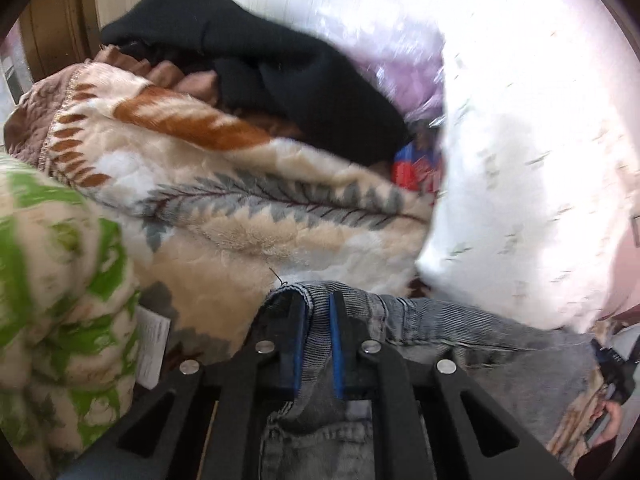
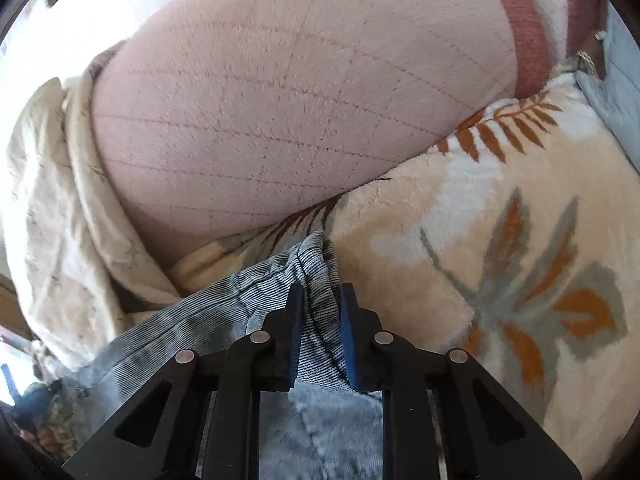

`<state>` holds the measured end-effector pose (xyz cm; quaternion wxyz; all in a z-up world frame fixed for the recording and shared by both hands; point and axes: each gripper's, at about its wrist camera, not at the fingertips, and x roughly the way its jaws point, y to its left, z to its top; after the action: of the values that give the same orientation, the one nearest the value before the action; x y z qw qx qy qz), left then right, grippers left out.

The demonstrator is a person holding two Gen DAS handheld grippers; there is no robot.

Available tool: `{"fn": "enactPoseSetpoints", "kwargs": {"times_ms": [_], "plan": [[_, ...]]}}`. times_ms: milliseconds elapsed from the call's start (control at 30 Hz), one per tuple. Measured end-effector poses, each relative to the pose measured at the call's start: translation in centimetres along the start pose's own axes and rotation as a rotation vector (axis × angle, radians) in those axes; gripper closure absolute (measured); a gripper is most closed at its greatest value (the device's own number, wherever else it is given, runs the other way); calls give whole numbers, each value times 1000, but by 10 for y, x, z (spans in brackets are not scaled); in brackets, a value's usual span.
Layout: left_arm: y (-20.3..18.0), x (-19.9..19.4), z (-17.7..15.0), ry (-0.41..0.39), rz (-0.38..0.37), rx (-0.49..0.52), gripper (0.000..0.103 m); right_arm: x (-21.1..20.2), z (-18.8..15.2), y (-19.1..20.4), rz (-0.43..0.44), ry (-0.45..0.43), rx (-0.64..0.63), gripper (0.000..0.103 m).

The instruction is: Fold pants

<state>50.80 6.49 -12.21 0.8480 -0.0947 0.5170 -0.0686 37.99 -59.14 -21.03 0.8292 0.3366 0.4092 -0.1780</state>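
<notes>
Left claw pinching pants at hem edge, bottom centre; right claw pinching same denim. Two-corner hold likely for lifting fabric taut over leaf-print blanket before folding.

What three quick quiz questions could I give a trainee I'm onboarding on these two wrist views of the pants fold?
1. True or false: both grippers are shut on denim.
2. In the left wrist view, what lies on top of the leaf-print blanket? A) a black garment B) a red towel C) a wicker basket
3. In the right wrist view, what colour is the quilted cover beyond the jeans?

Key
1. True: the left gripper and the right gripper each pinch a fold of the jeans.
2. A, the black garment.
3. Pink, the quilted cover.
</notes>
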Motion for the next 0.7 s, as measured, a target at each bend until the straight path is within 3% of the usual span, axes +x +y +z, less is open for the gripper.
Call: {"fn": "enactPoseSetpoints", "kwargs": {"times_ms": [233,333,533,700], "plan": [[4,-102,-39,-102,-117,56,90,-82,-23,-9,82,-37,7,87],[6,-136,-63,-136,-147,86,95,-117,-37,-16,121,-52,10,87],[22,-222,-123,-260,-146,148,96,-194,-82,-25,173,-86,-18,87],[37,-236,-169,-223,-142,164,96,-247,-142,-55,168,-94,-12,91]]}}
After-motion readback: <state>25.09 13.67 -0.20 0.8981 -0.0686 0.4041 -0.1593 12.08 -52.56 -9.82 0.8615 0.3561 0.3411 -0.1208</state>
